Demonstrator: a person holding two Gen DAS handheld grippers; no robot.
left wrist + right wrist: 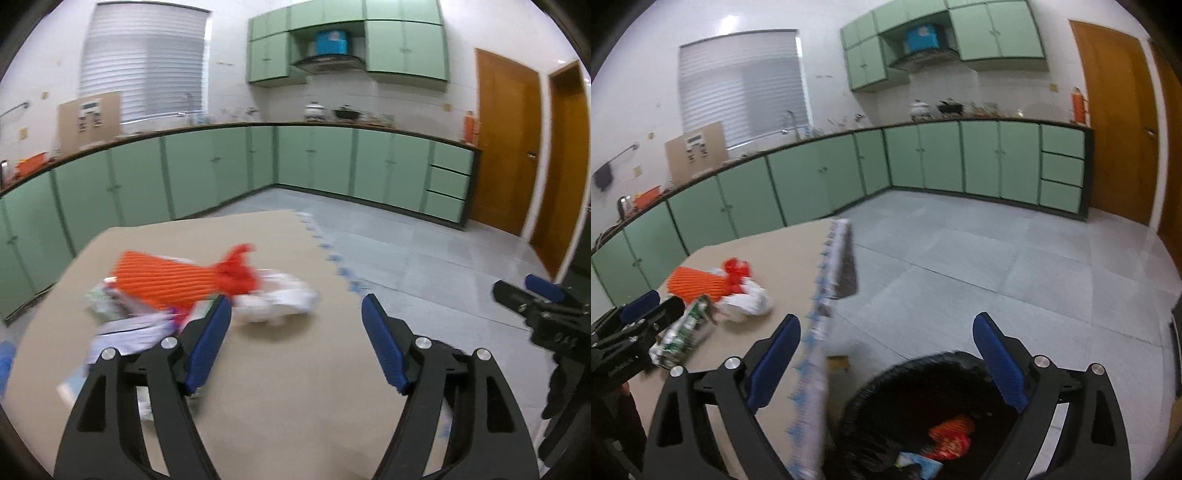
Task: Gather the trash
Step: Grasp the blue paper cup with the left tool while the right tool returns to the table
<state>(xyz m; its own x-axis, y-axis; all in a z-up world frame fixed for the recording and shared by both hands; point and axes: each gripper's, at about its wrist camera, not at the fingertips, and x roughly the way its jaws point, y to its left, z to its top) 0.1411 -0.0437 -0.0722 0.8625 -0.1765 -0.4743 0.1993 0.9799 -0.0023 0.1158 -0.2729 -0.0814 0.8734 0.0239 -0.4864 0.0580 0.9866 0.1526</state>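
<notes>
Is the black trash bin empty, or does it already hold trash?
Not empty. The black trash bin holds a red-orange wrapper and a light blue scrap; how full, cannot tell.

green cabinets (314, 162) | grey tiled floor (979, 258) | blinded window (144, 70) | wooden door (506, 140)

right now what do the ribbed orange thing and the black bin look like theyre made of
Ribbed orange piece: matte, probably foam or plastic netting, judging by its even parallel ridges; blur leaves it open. Black bin: seems lined with a thin plastic bag, its rim dark and finely crinkled.
</notes>
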